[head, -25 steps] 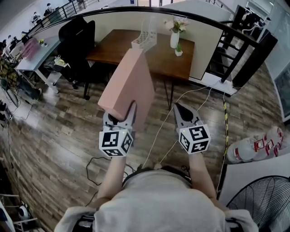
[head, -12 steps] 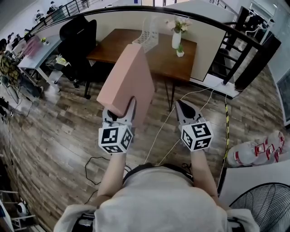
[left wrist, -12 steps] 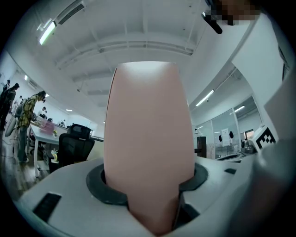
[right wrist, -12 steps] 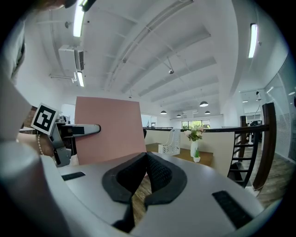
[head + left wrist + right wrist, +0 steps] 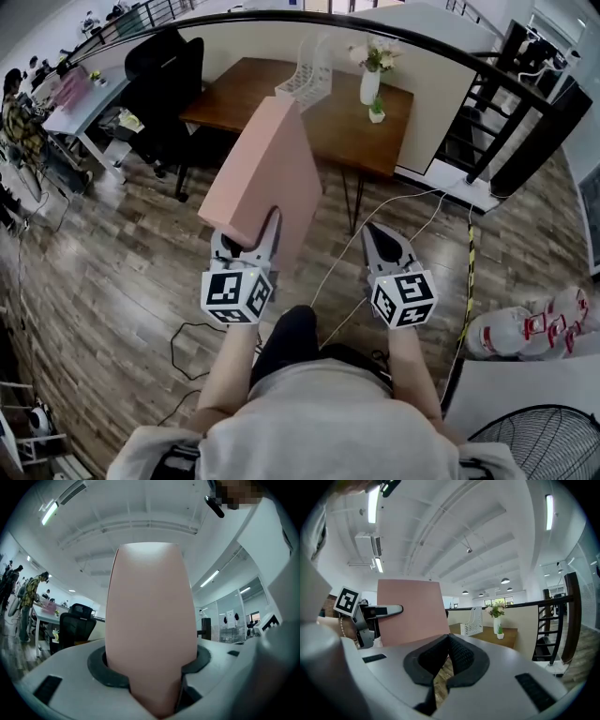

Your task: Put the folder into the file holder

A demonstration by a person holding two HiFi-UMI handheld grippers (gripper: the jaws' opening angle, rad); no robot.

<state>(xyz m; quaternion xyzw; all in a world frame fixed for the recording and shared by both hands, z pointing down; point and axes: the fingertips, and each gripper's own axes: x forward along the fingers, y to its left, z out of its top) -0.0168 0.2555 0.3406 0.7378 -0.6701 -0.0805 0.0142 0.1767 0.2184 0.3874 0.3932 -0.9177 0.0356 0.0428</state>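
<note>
A person stands short of a wooden table [image 5: 239, 101], a gripper in each hand; the left gripper [image 5: 247, 234] clamps the lower edge of a pink folder [image 5: 262, 173], which tilts up toward the table; the right gripper [image 5: 376, 233] has its jaws pressed together on nothing; a white file holder [image 5: 305, 81] stands on the table, beside a flower vase [image 5: 369, 84].

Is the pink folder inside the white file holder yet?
Out, not in yet. The left gripper holds the pink folder over the floor, while the white file holder stands apart on the brown table.
</note>
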